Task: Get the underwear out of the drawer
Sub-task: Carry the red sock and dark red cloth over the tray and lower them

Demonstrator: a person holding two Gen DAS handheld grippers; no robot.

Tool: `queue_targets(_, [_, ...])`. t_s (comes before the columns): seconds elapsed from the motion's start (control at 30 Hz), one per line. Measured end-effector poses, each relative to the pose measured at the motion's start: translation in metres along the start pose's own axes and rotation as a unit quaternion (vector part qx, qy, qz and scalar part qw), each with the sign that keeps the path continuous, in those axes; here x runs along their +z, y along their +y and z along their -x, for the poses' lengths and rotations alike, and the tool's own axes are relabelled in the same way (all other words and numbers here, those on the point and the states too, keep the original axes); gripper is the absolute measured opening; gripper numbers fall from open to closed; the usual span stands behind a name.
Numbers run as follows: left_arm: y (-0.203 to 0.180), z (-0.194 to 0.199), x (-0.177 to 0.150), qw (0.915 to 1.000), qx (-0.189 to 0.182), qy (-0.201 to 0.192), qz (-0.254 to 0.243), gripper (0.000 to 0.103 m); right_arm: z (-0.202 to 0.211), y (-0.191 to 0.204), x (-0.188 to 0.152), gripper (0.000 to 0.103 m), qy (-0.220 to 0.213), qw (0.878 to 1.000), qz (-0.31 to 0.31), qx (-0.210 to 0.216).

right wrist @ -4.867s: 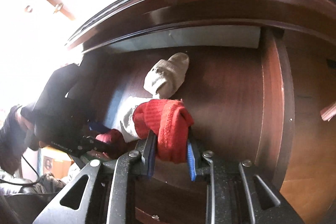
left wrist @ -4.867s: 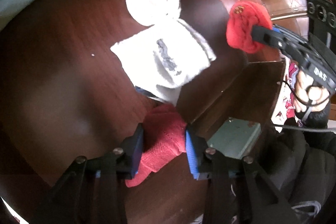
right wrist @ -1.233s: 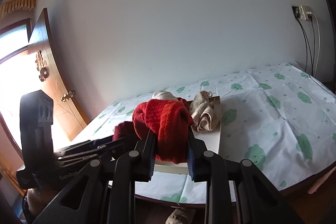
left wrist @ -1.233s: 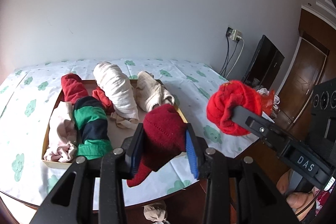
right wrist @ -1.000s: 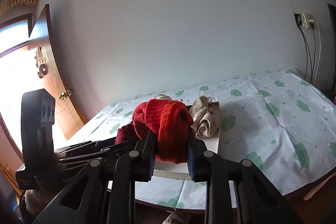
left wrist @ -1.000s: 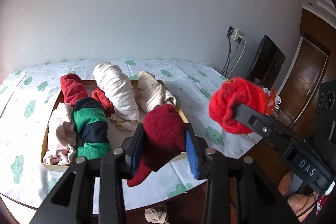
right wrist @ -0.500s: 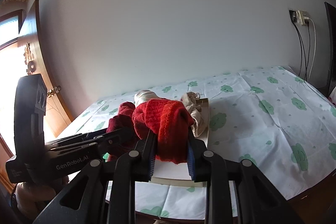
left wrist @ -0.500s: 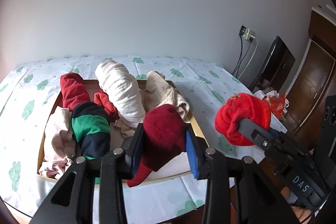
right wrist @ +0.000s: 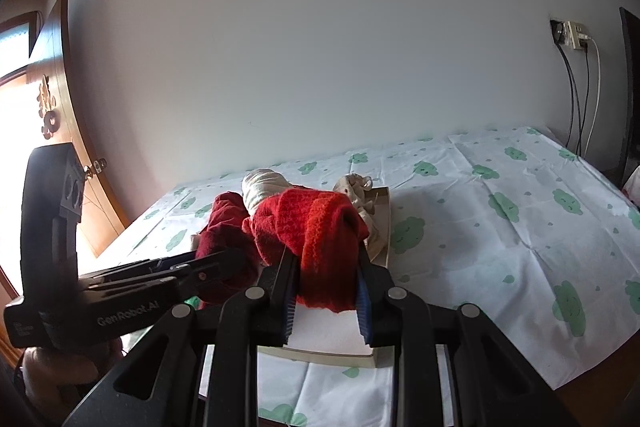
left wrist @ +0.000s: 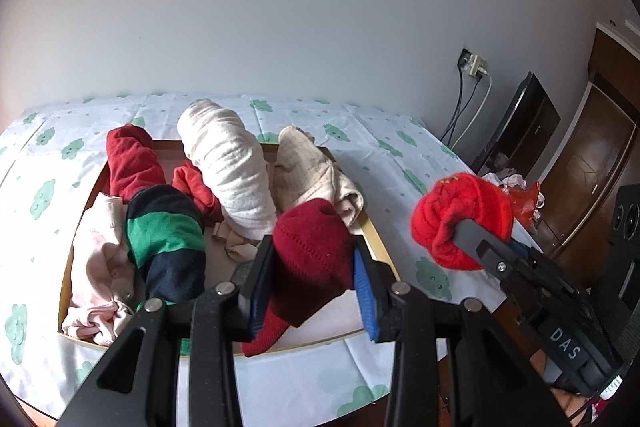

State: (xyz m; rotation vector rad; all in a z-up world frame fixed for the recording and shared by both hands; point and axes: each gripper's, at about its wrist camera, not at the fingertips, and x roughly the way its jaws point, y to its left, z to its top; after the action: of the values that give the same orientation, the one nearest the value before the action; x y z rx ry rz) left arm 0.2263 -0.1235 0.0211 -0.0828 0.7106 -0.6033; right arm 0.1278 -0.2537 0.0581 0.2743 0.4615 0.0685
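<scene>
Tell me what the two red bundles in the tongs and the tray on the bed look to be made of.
Dark red bundle: knit fabric, matte; fine ribbing and stitch dots show. Bright red bundle: fuzzier knit, possibly wool or terry; its surface looks nubby. Tray: probably cardboard or thin wood, with a pale tan rim and flat matte floor; which one cannot be told.
</scene>
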Motion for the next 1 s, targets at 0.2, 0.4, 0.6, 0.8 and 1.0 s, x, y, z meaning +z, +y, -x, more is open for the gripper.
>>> queue_targets(0.2, [0.003,-0.015,0.011,0.9999,0.010,0.007,0.008,0.036,-0.014,0.002,0.003,0.027,0.010,1.000,0.000,-0.008])
queue_targets(0.4, [0.007,-0.029,0.011,0.9995,0.020,0.018,0.013,0.036,-0.040,0.001,0.005,0.027,0.030,0.999,-0.008,-0.006])
queue_targets(0.6, [0.019,-0.052,0.006,0.9980,0.041,0.044,0.021,0.036,-0.071,0.001,0.001,0.027,0.056,0.998,-0.005,-0.017])
queue_targets(0.8, [0.030,-0.069,-0.002,0.9961,0.050,0.066,0.030,0.036,-0.096,0.000,-0.007,0.027,0.086,0.996,-0.006,-0.023])
queue_targets(1.0, [0.029,-0.074,-0.003,0.9955,0.065,0.065,0.023,0.036,-0.118,0.002,-0.013,0.027,0.110,0.994,0.000,-0.028])
